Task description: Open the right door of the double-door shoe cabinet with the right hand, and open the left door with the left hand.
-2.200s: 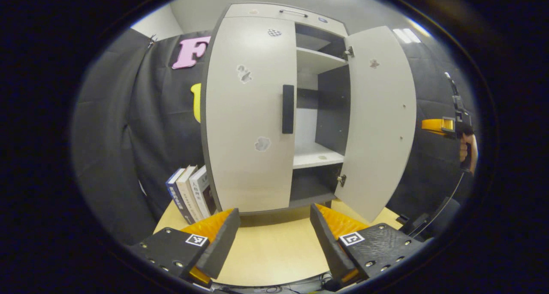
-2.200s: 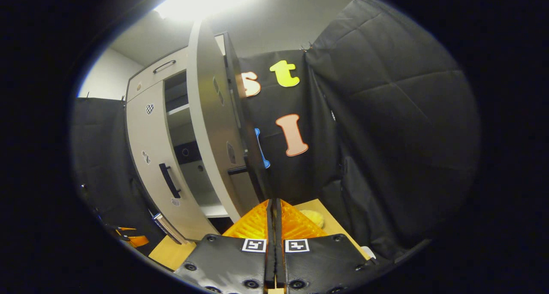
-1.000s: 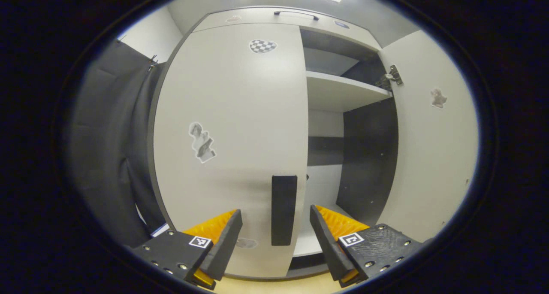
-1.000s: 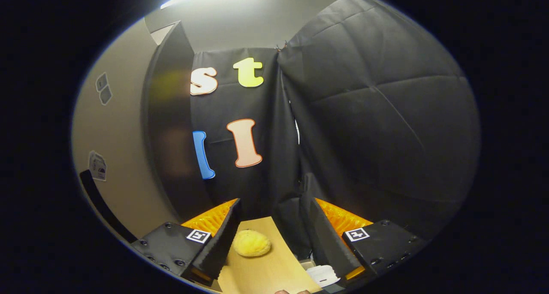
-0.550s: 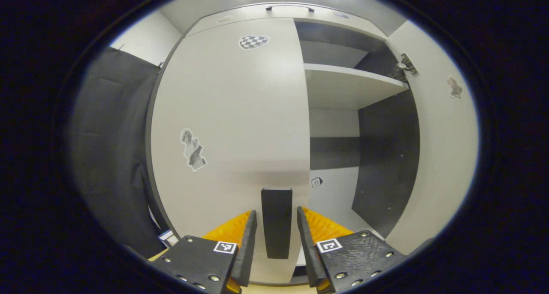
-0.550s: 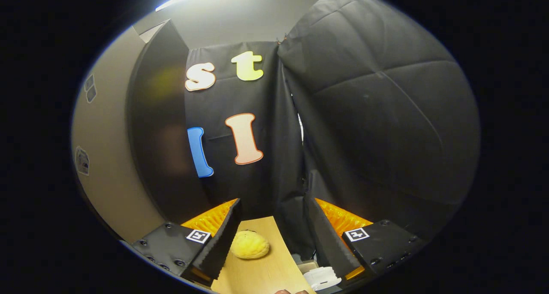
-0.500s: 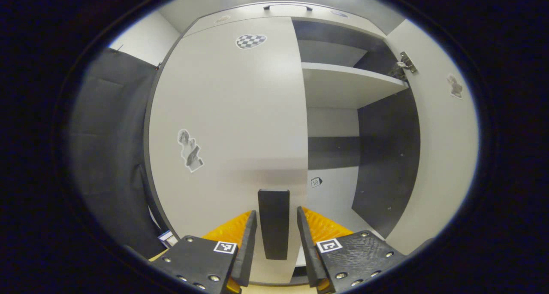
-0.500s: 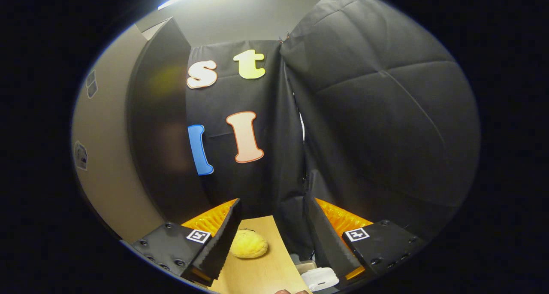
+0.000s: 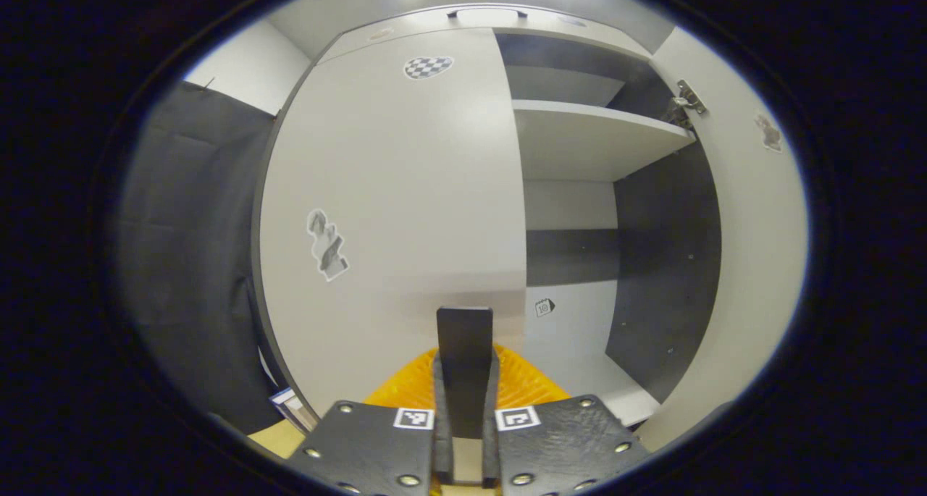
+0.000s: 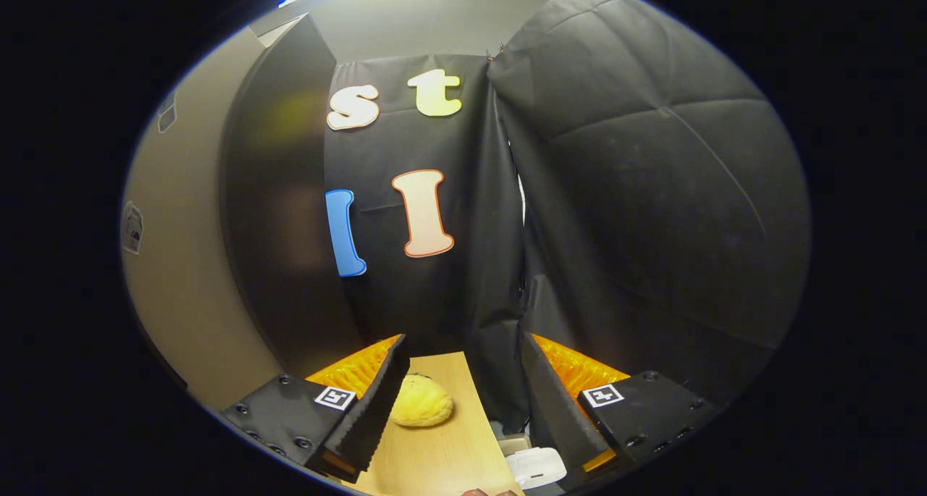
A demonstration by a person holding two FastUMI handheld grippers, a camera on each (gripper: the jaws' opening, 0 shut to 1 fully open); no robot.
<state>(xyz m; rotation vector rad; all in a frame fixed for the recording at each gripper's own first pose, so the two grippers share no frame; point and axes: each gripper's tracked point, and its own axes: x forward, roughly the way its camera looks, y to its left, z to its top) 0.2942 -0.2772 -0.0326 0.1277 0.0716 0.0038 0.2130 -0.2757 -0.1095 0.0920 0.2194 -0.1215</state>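
In the left gripper view, the left gripper (image 9: 465, 402) is closed tight on the flat black bar handle (image 9: 464, 366) of the pale grey left door (image 9: 405, 192) of the shoe cabinet. Both fingers (image 9: 440, 387) press on the sides of the handle. The left door looks closed or almost closed; I cannot tell which. A small checkered sticker (image 9: 427, 66) sits near the top of it, and a grey picture sticker (image 9: 326, 244) sits on its left part. To the right, the cabinet is open. A pale shelf (image 9: 586, 137) runs across the inside, with a dark side wall (image 9: 663, 264) beside it. The pale grey right door (image 9: 760, 250) stands swung wide open at the far right, with a metal hinge (image 9: 686, 99) near its top.

In the right gripper view, the right gripper (image 10: 456, 394) is spread wide and holds nothing. Between its fingers (image 10: 376, 402) lies a light wooden table top (image 10: 434, 452). A fuzzy yellow ball-shaped thing (image 10: 422, 402) rests on the table, just beside the left finger. A small white thing (image 10: 536, 467) lies low down near the right finger. The open right door's outer face (image 10: 188, 264) and its dark edge (image 10: 279, 213) stand at the left.
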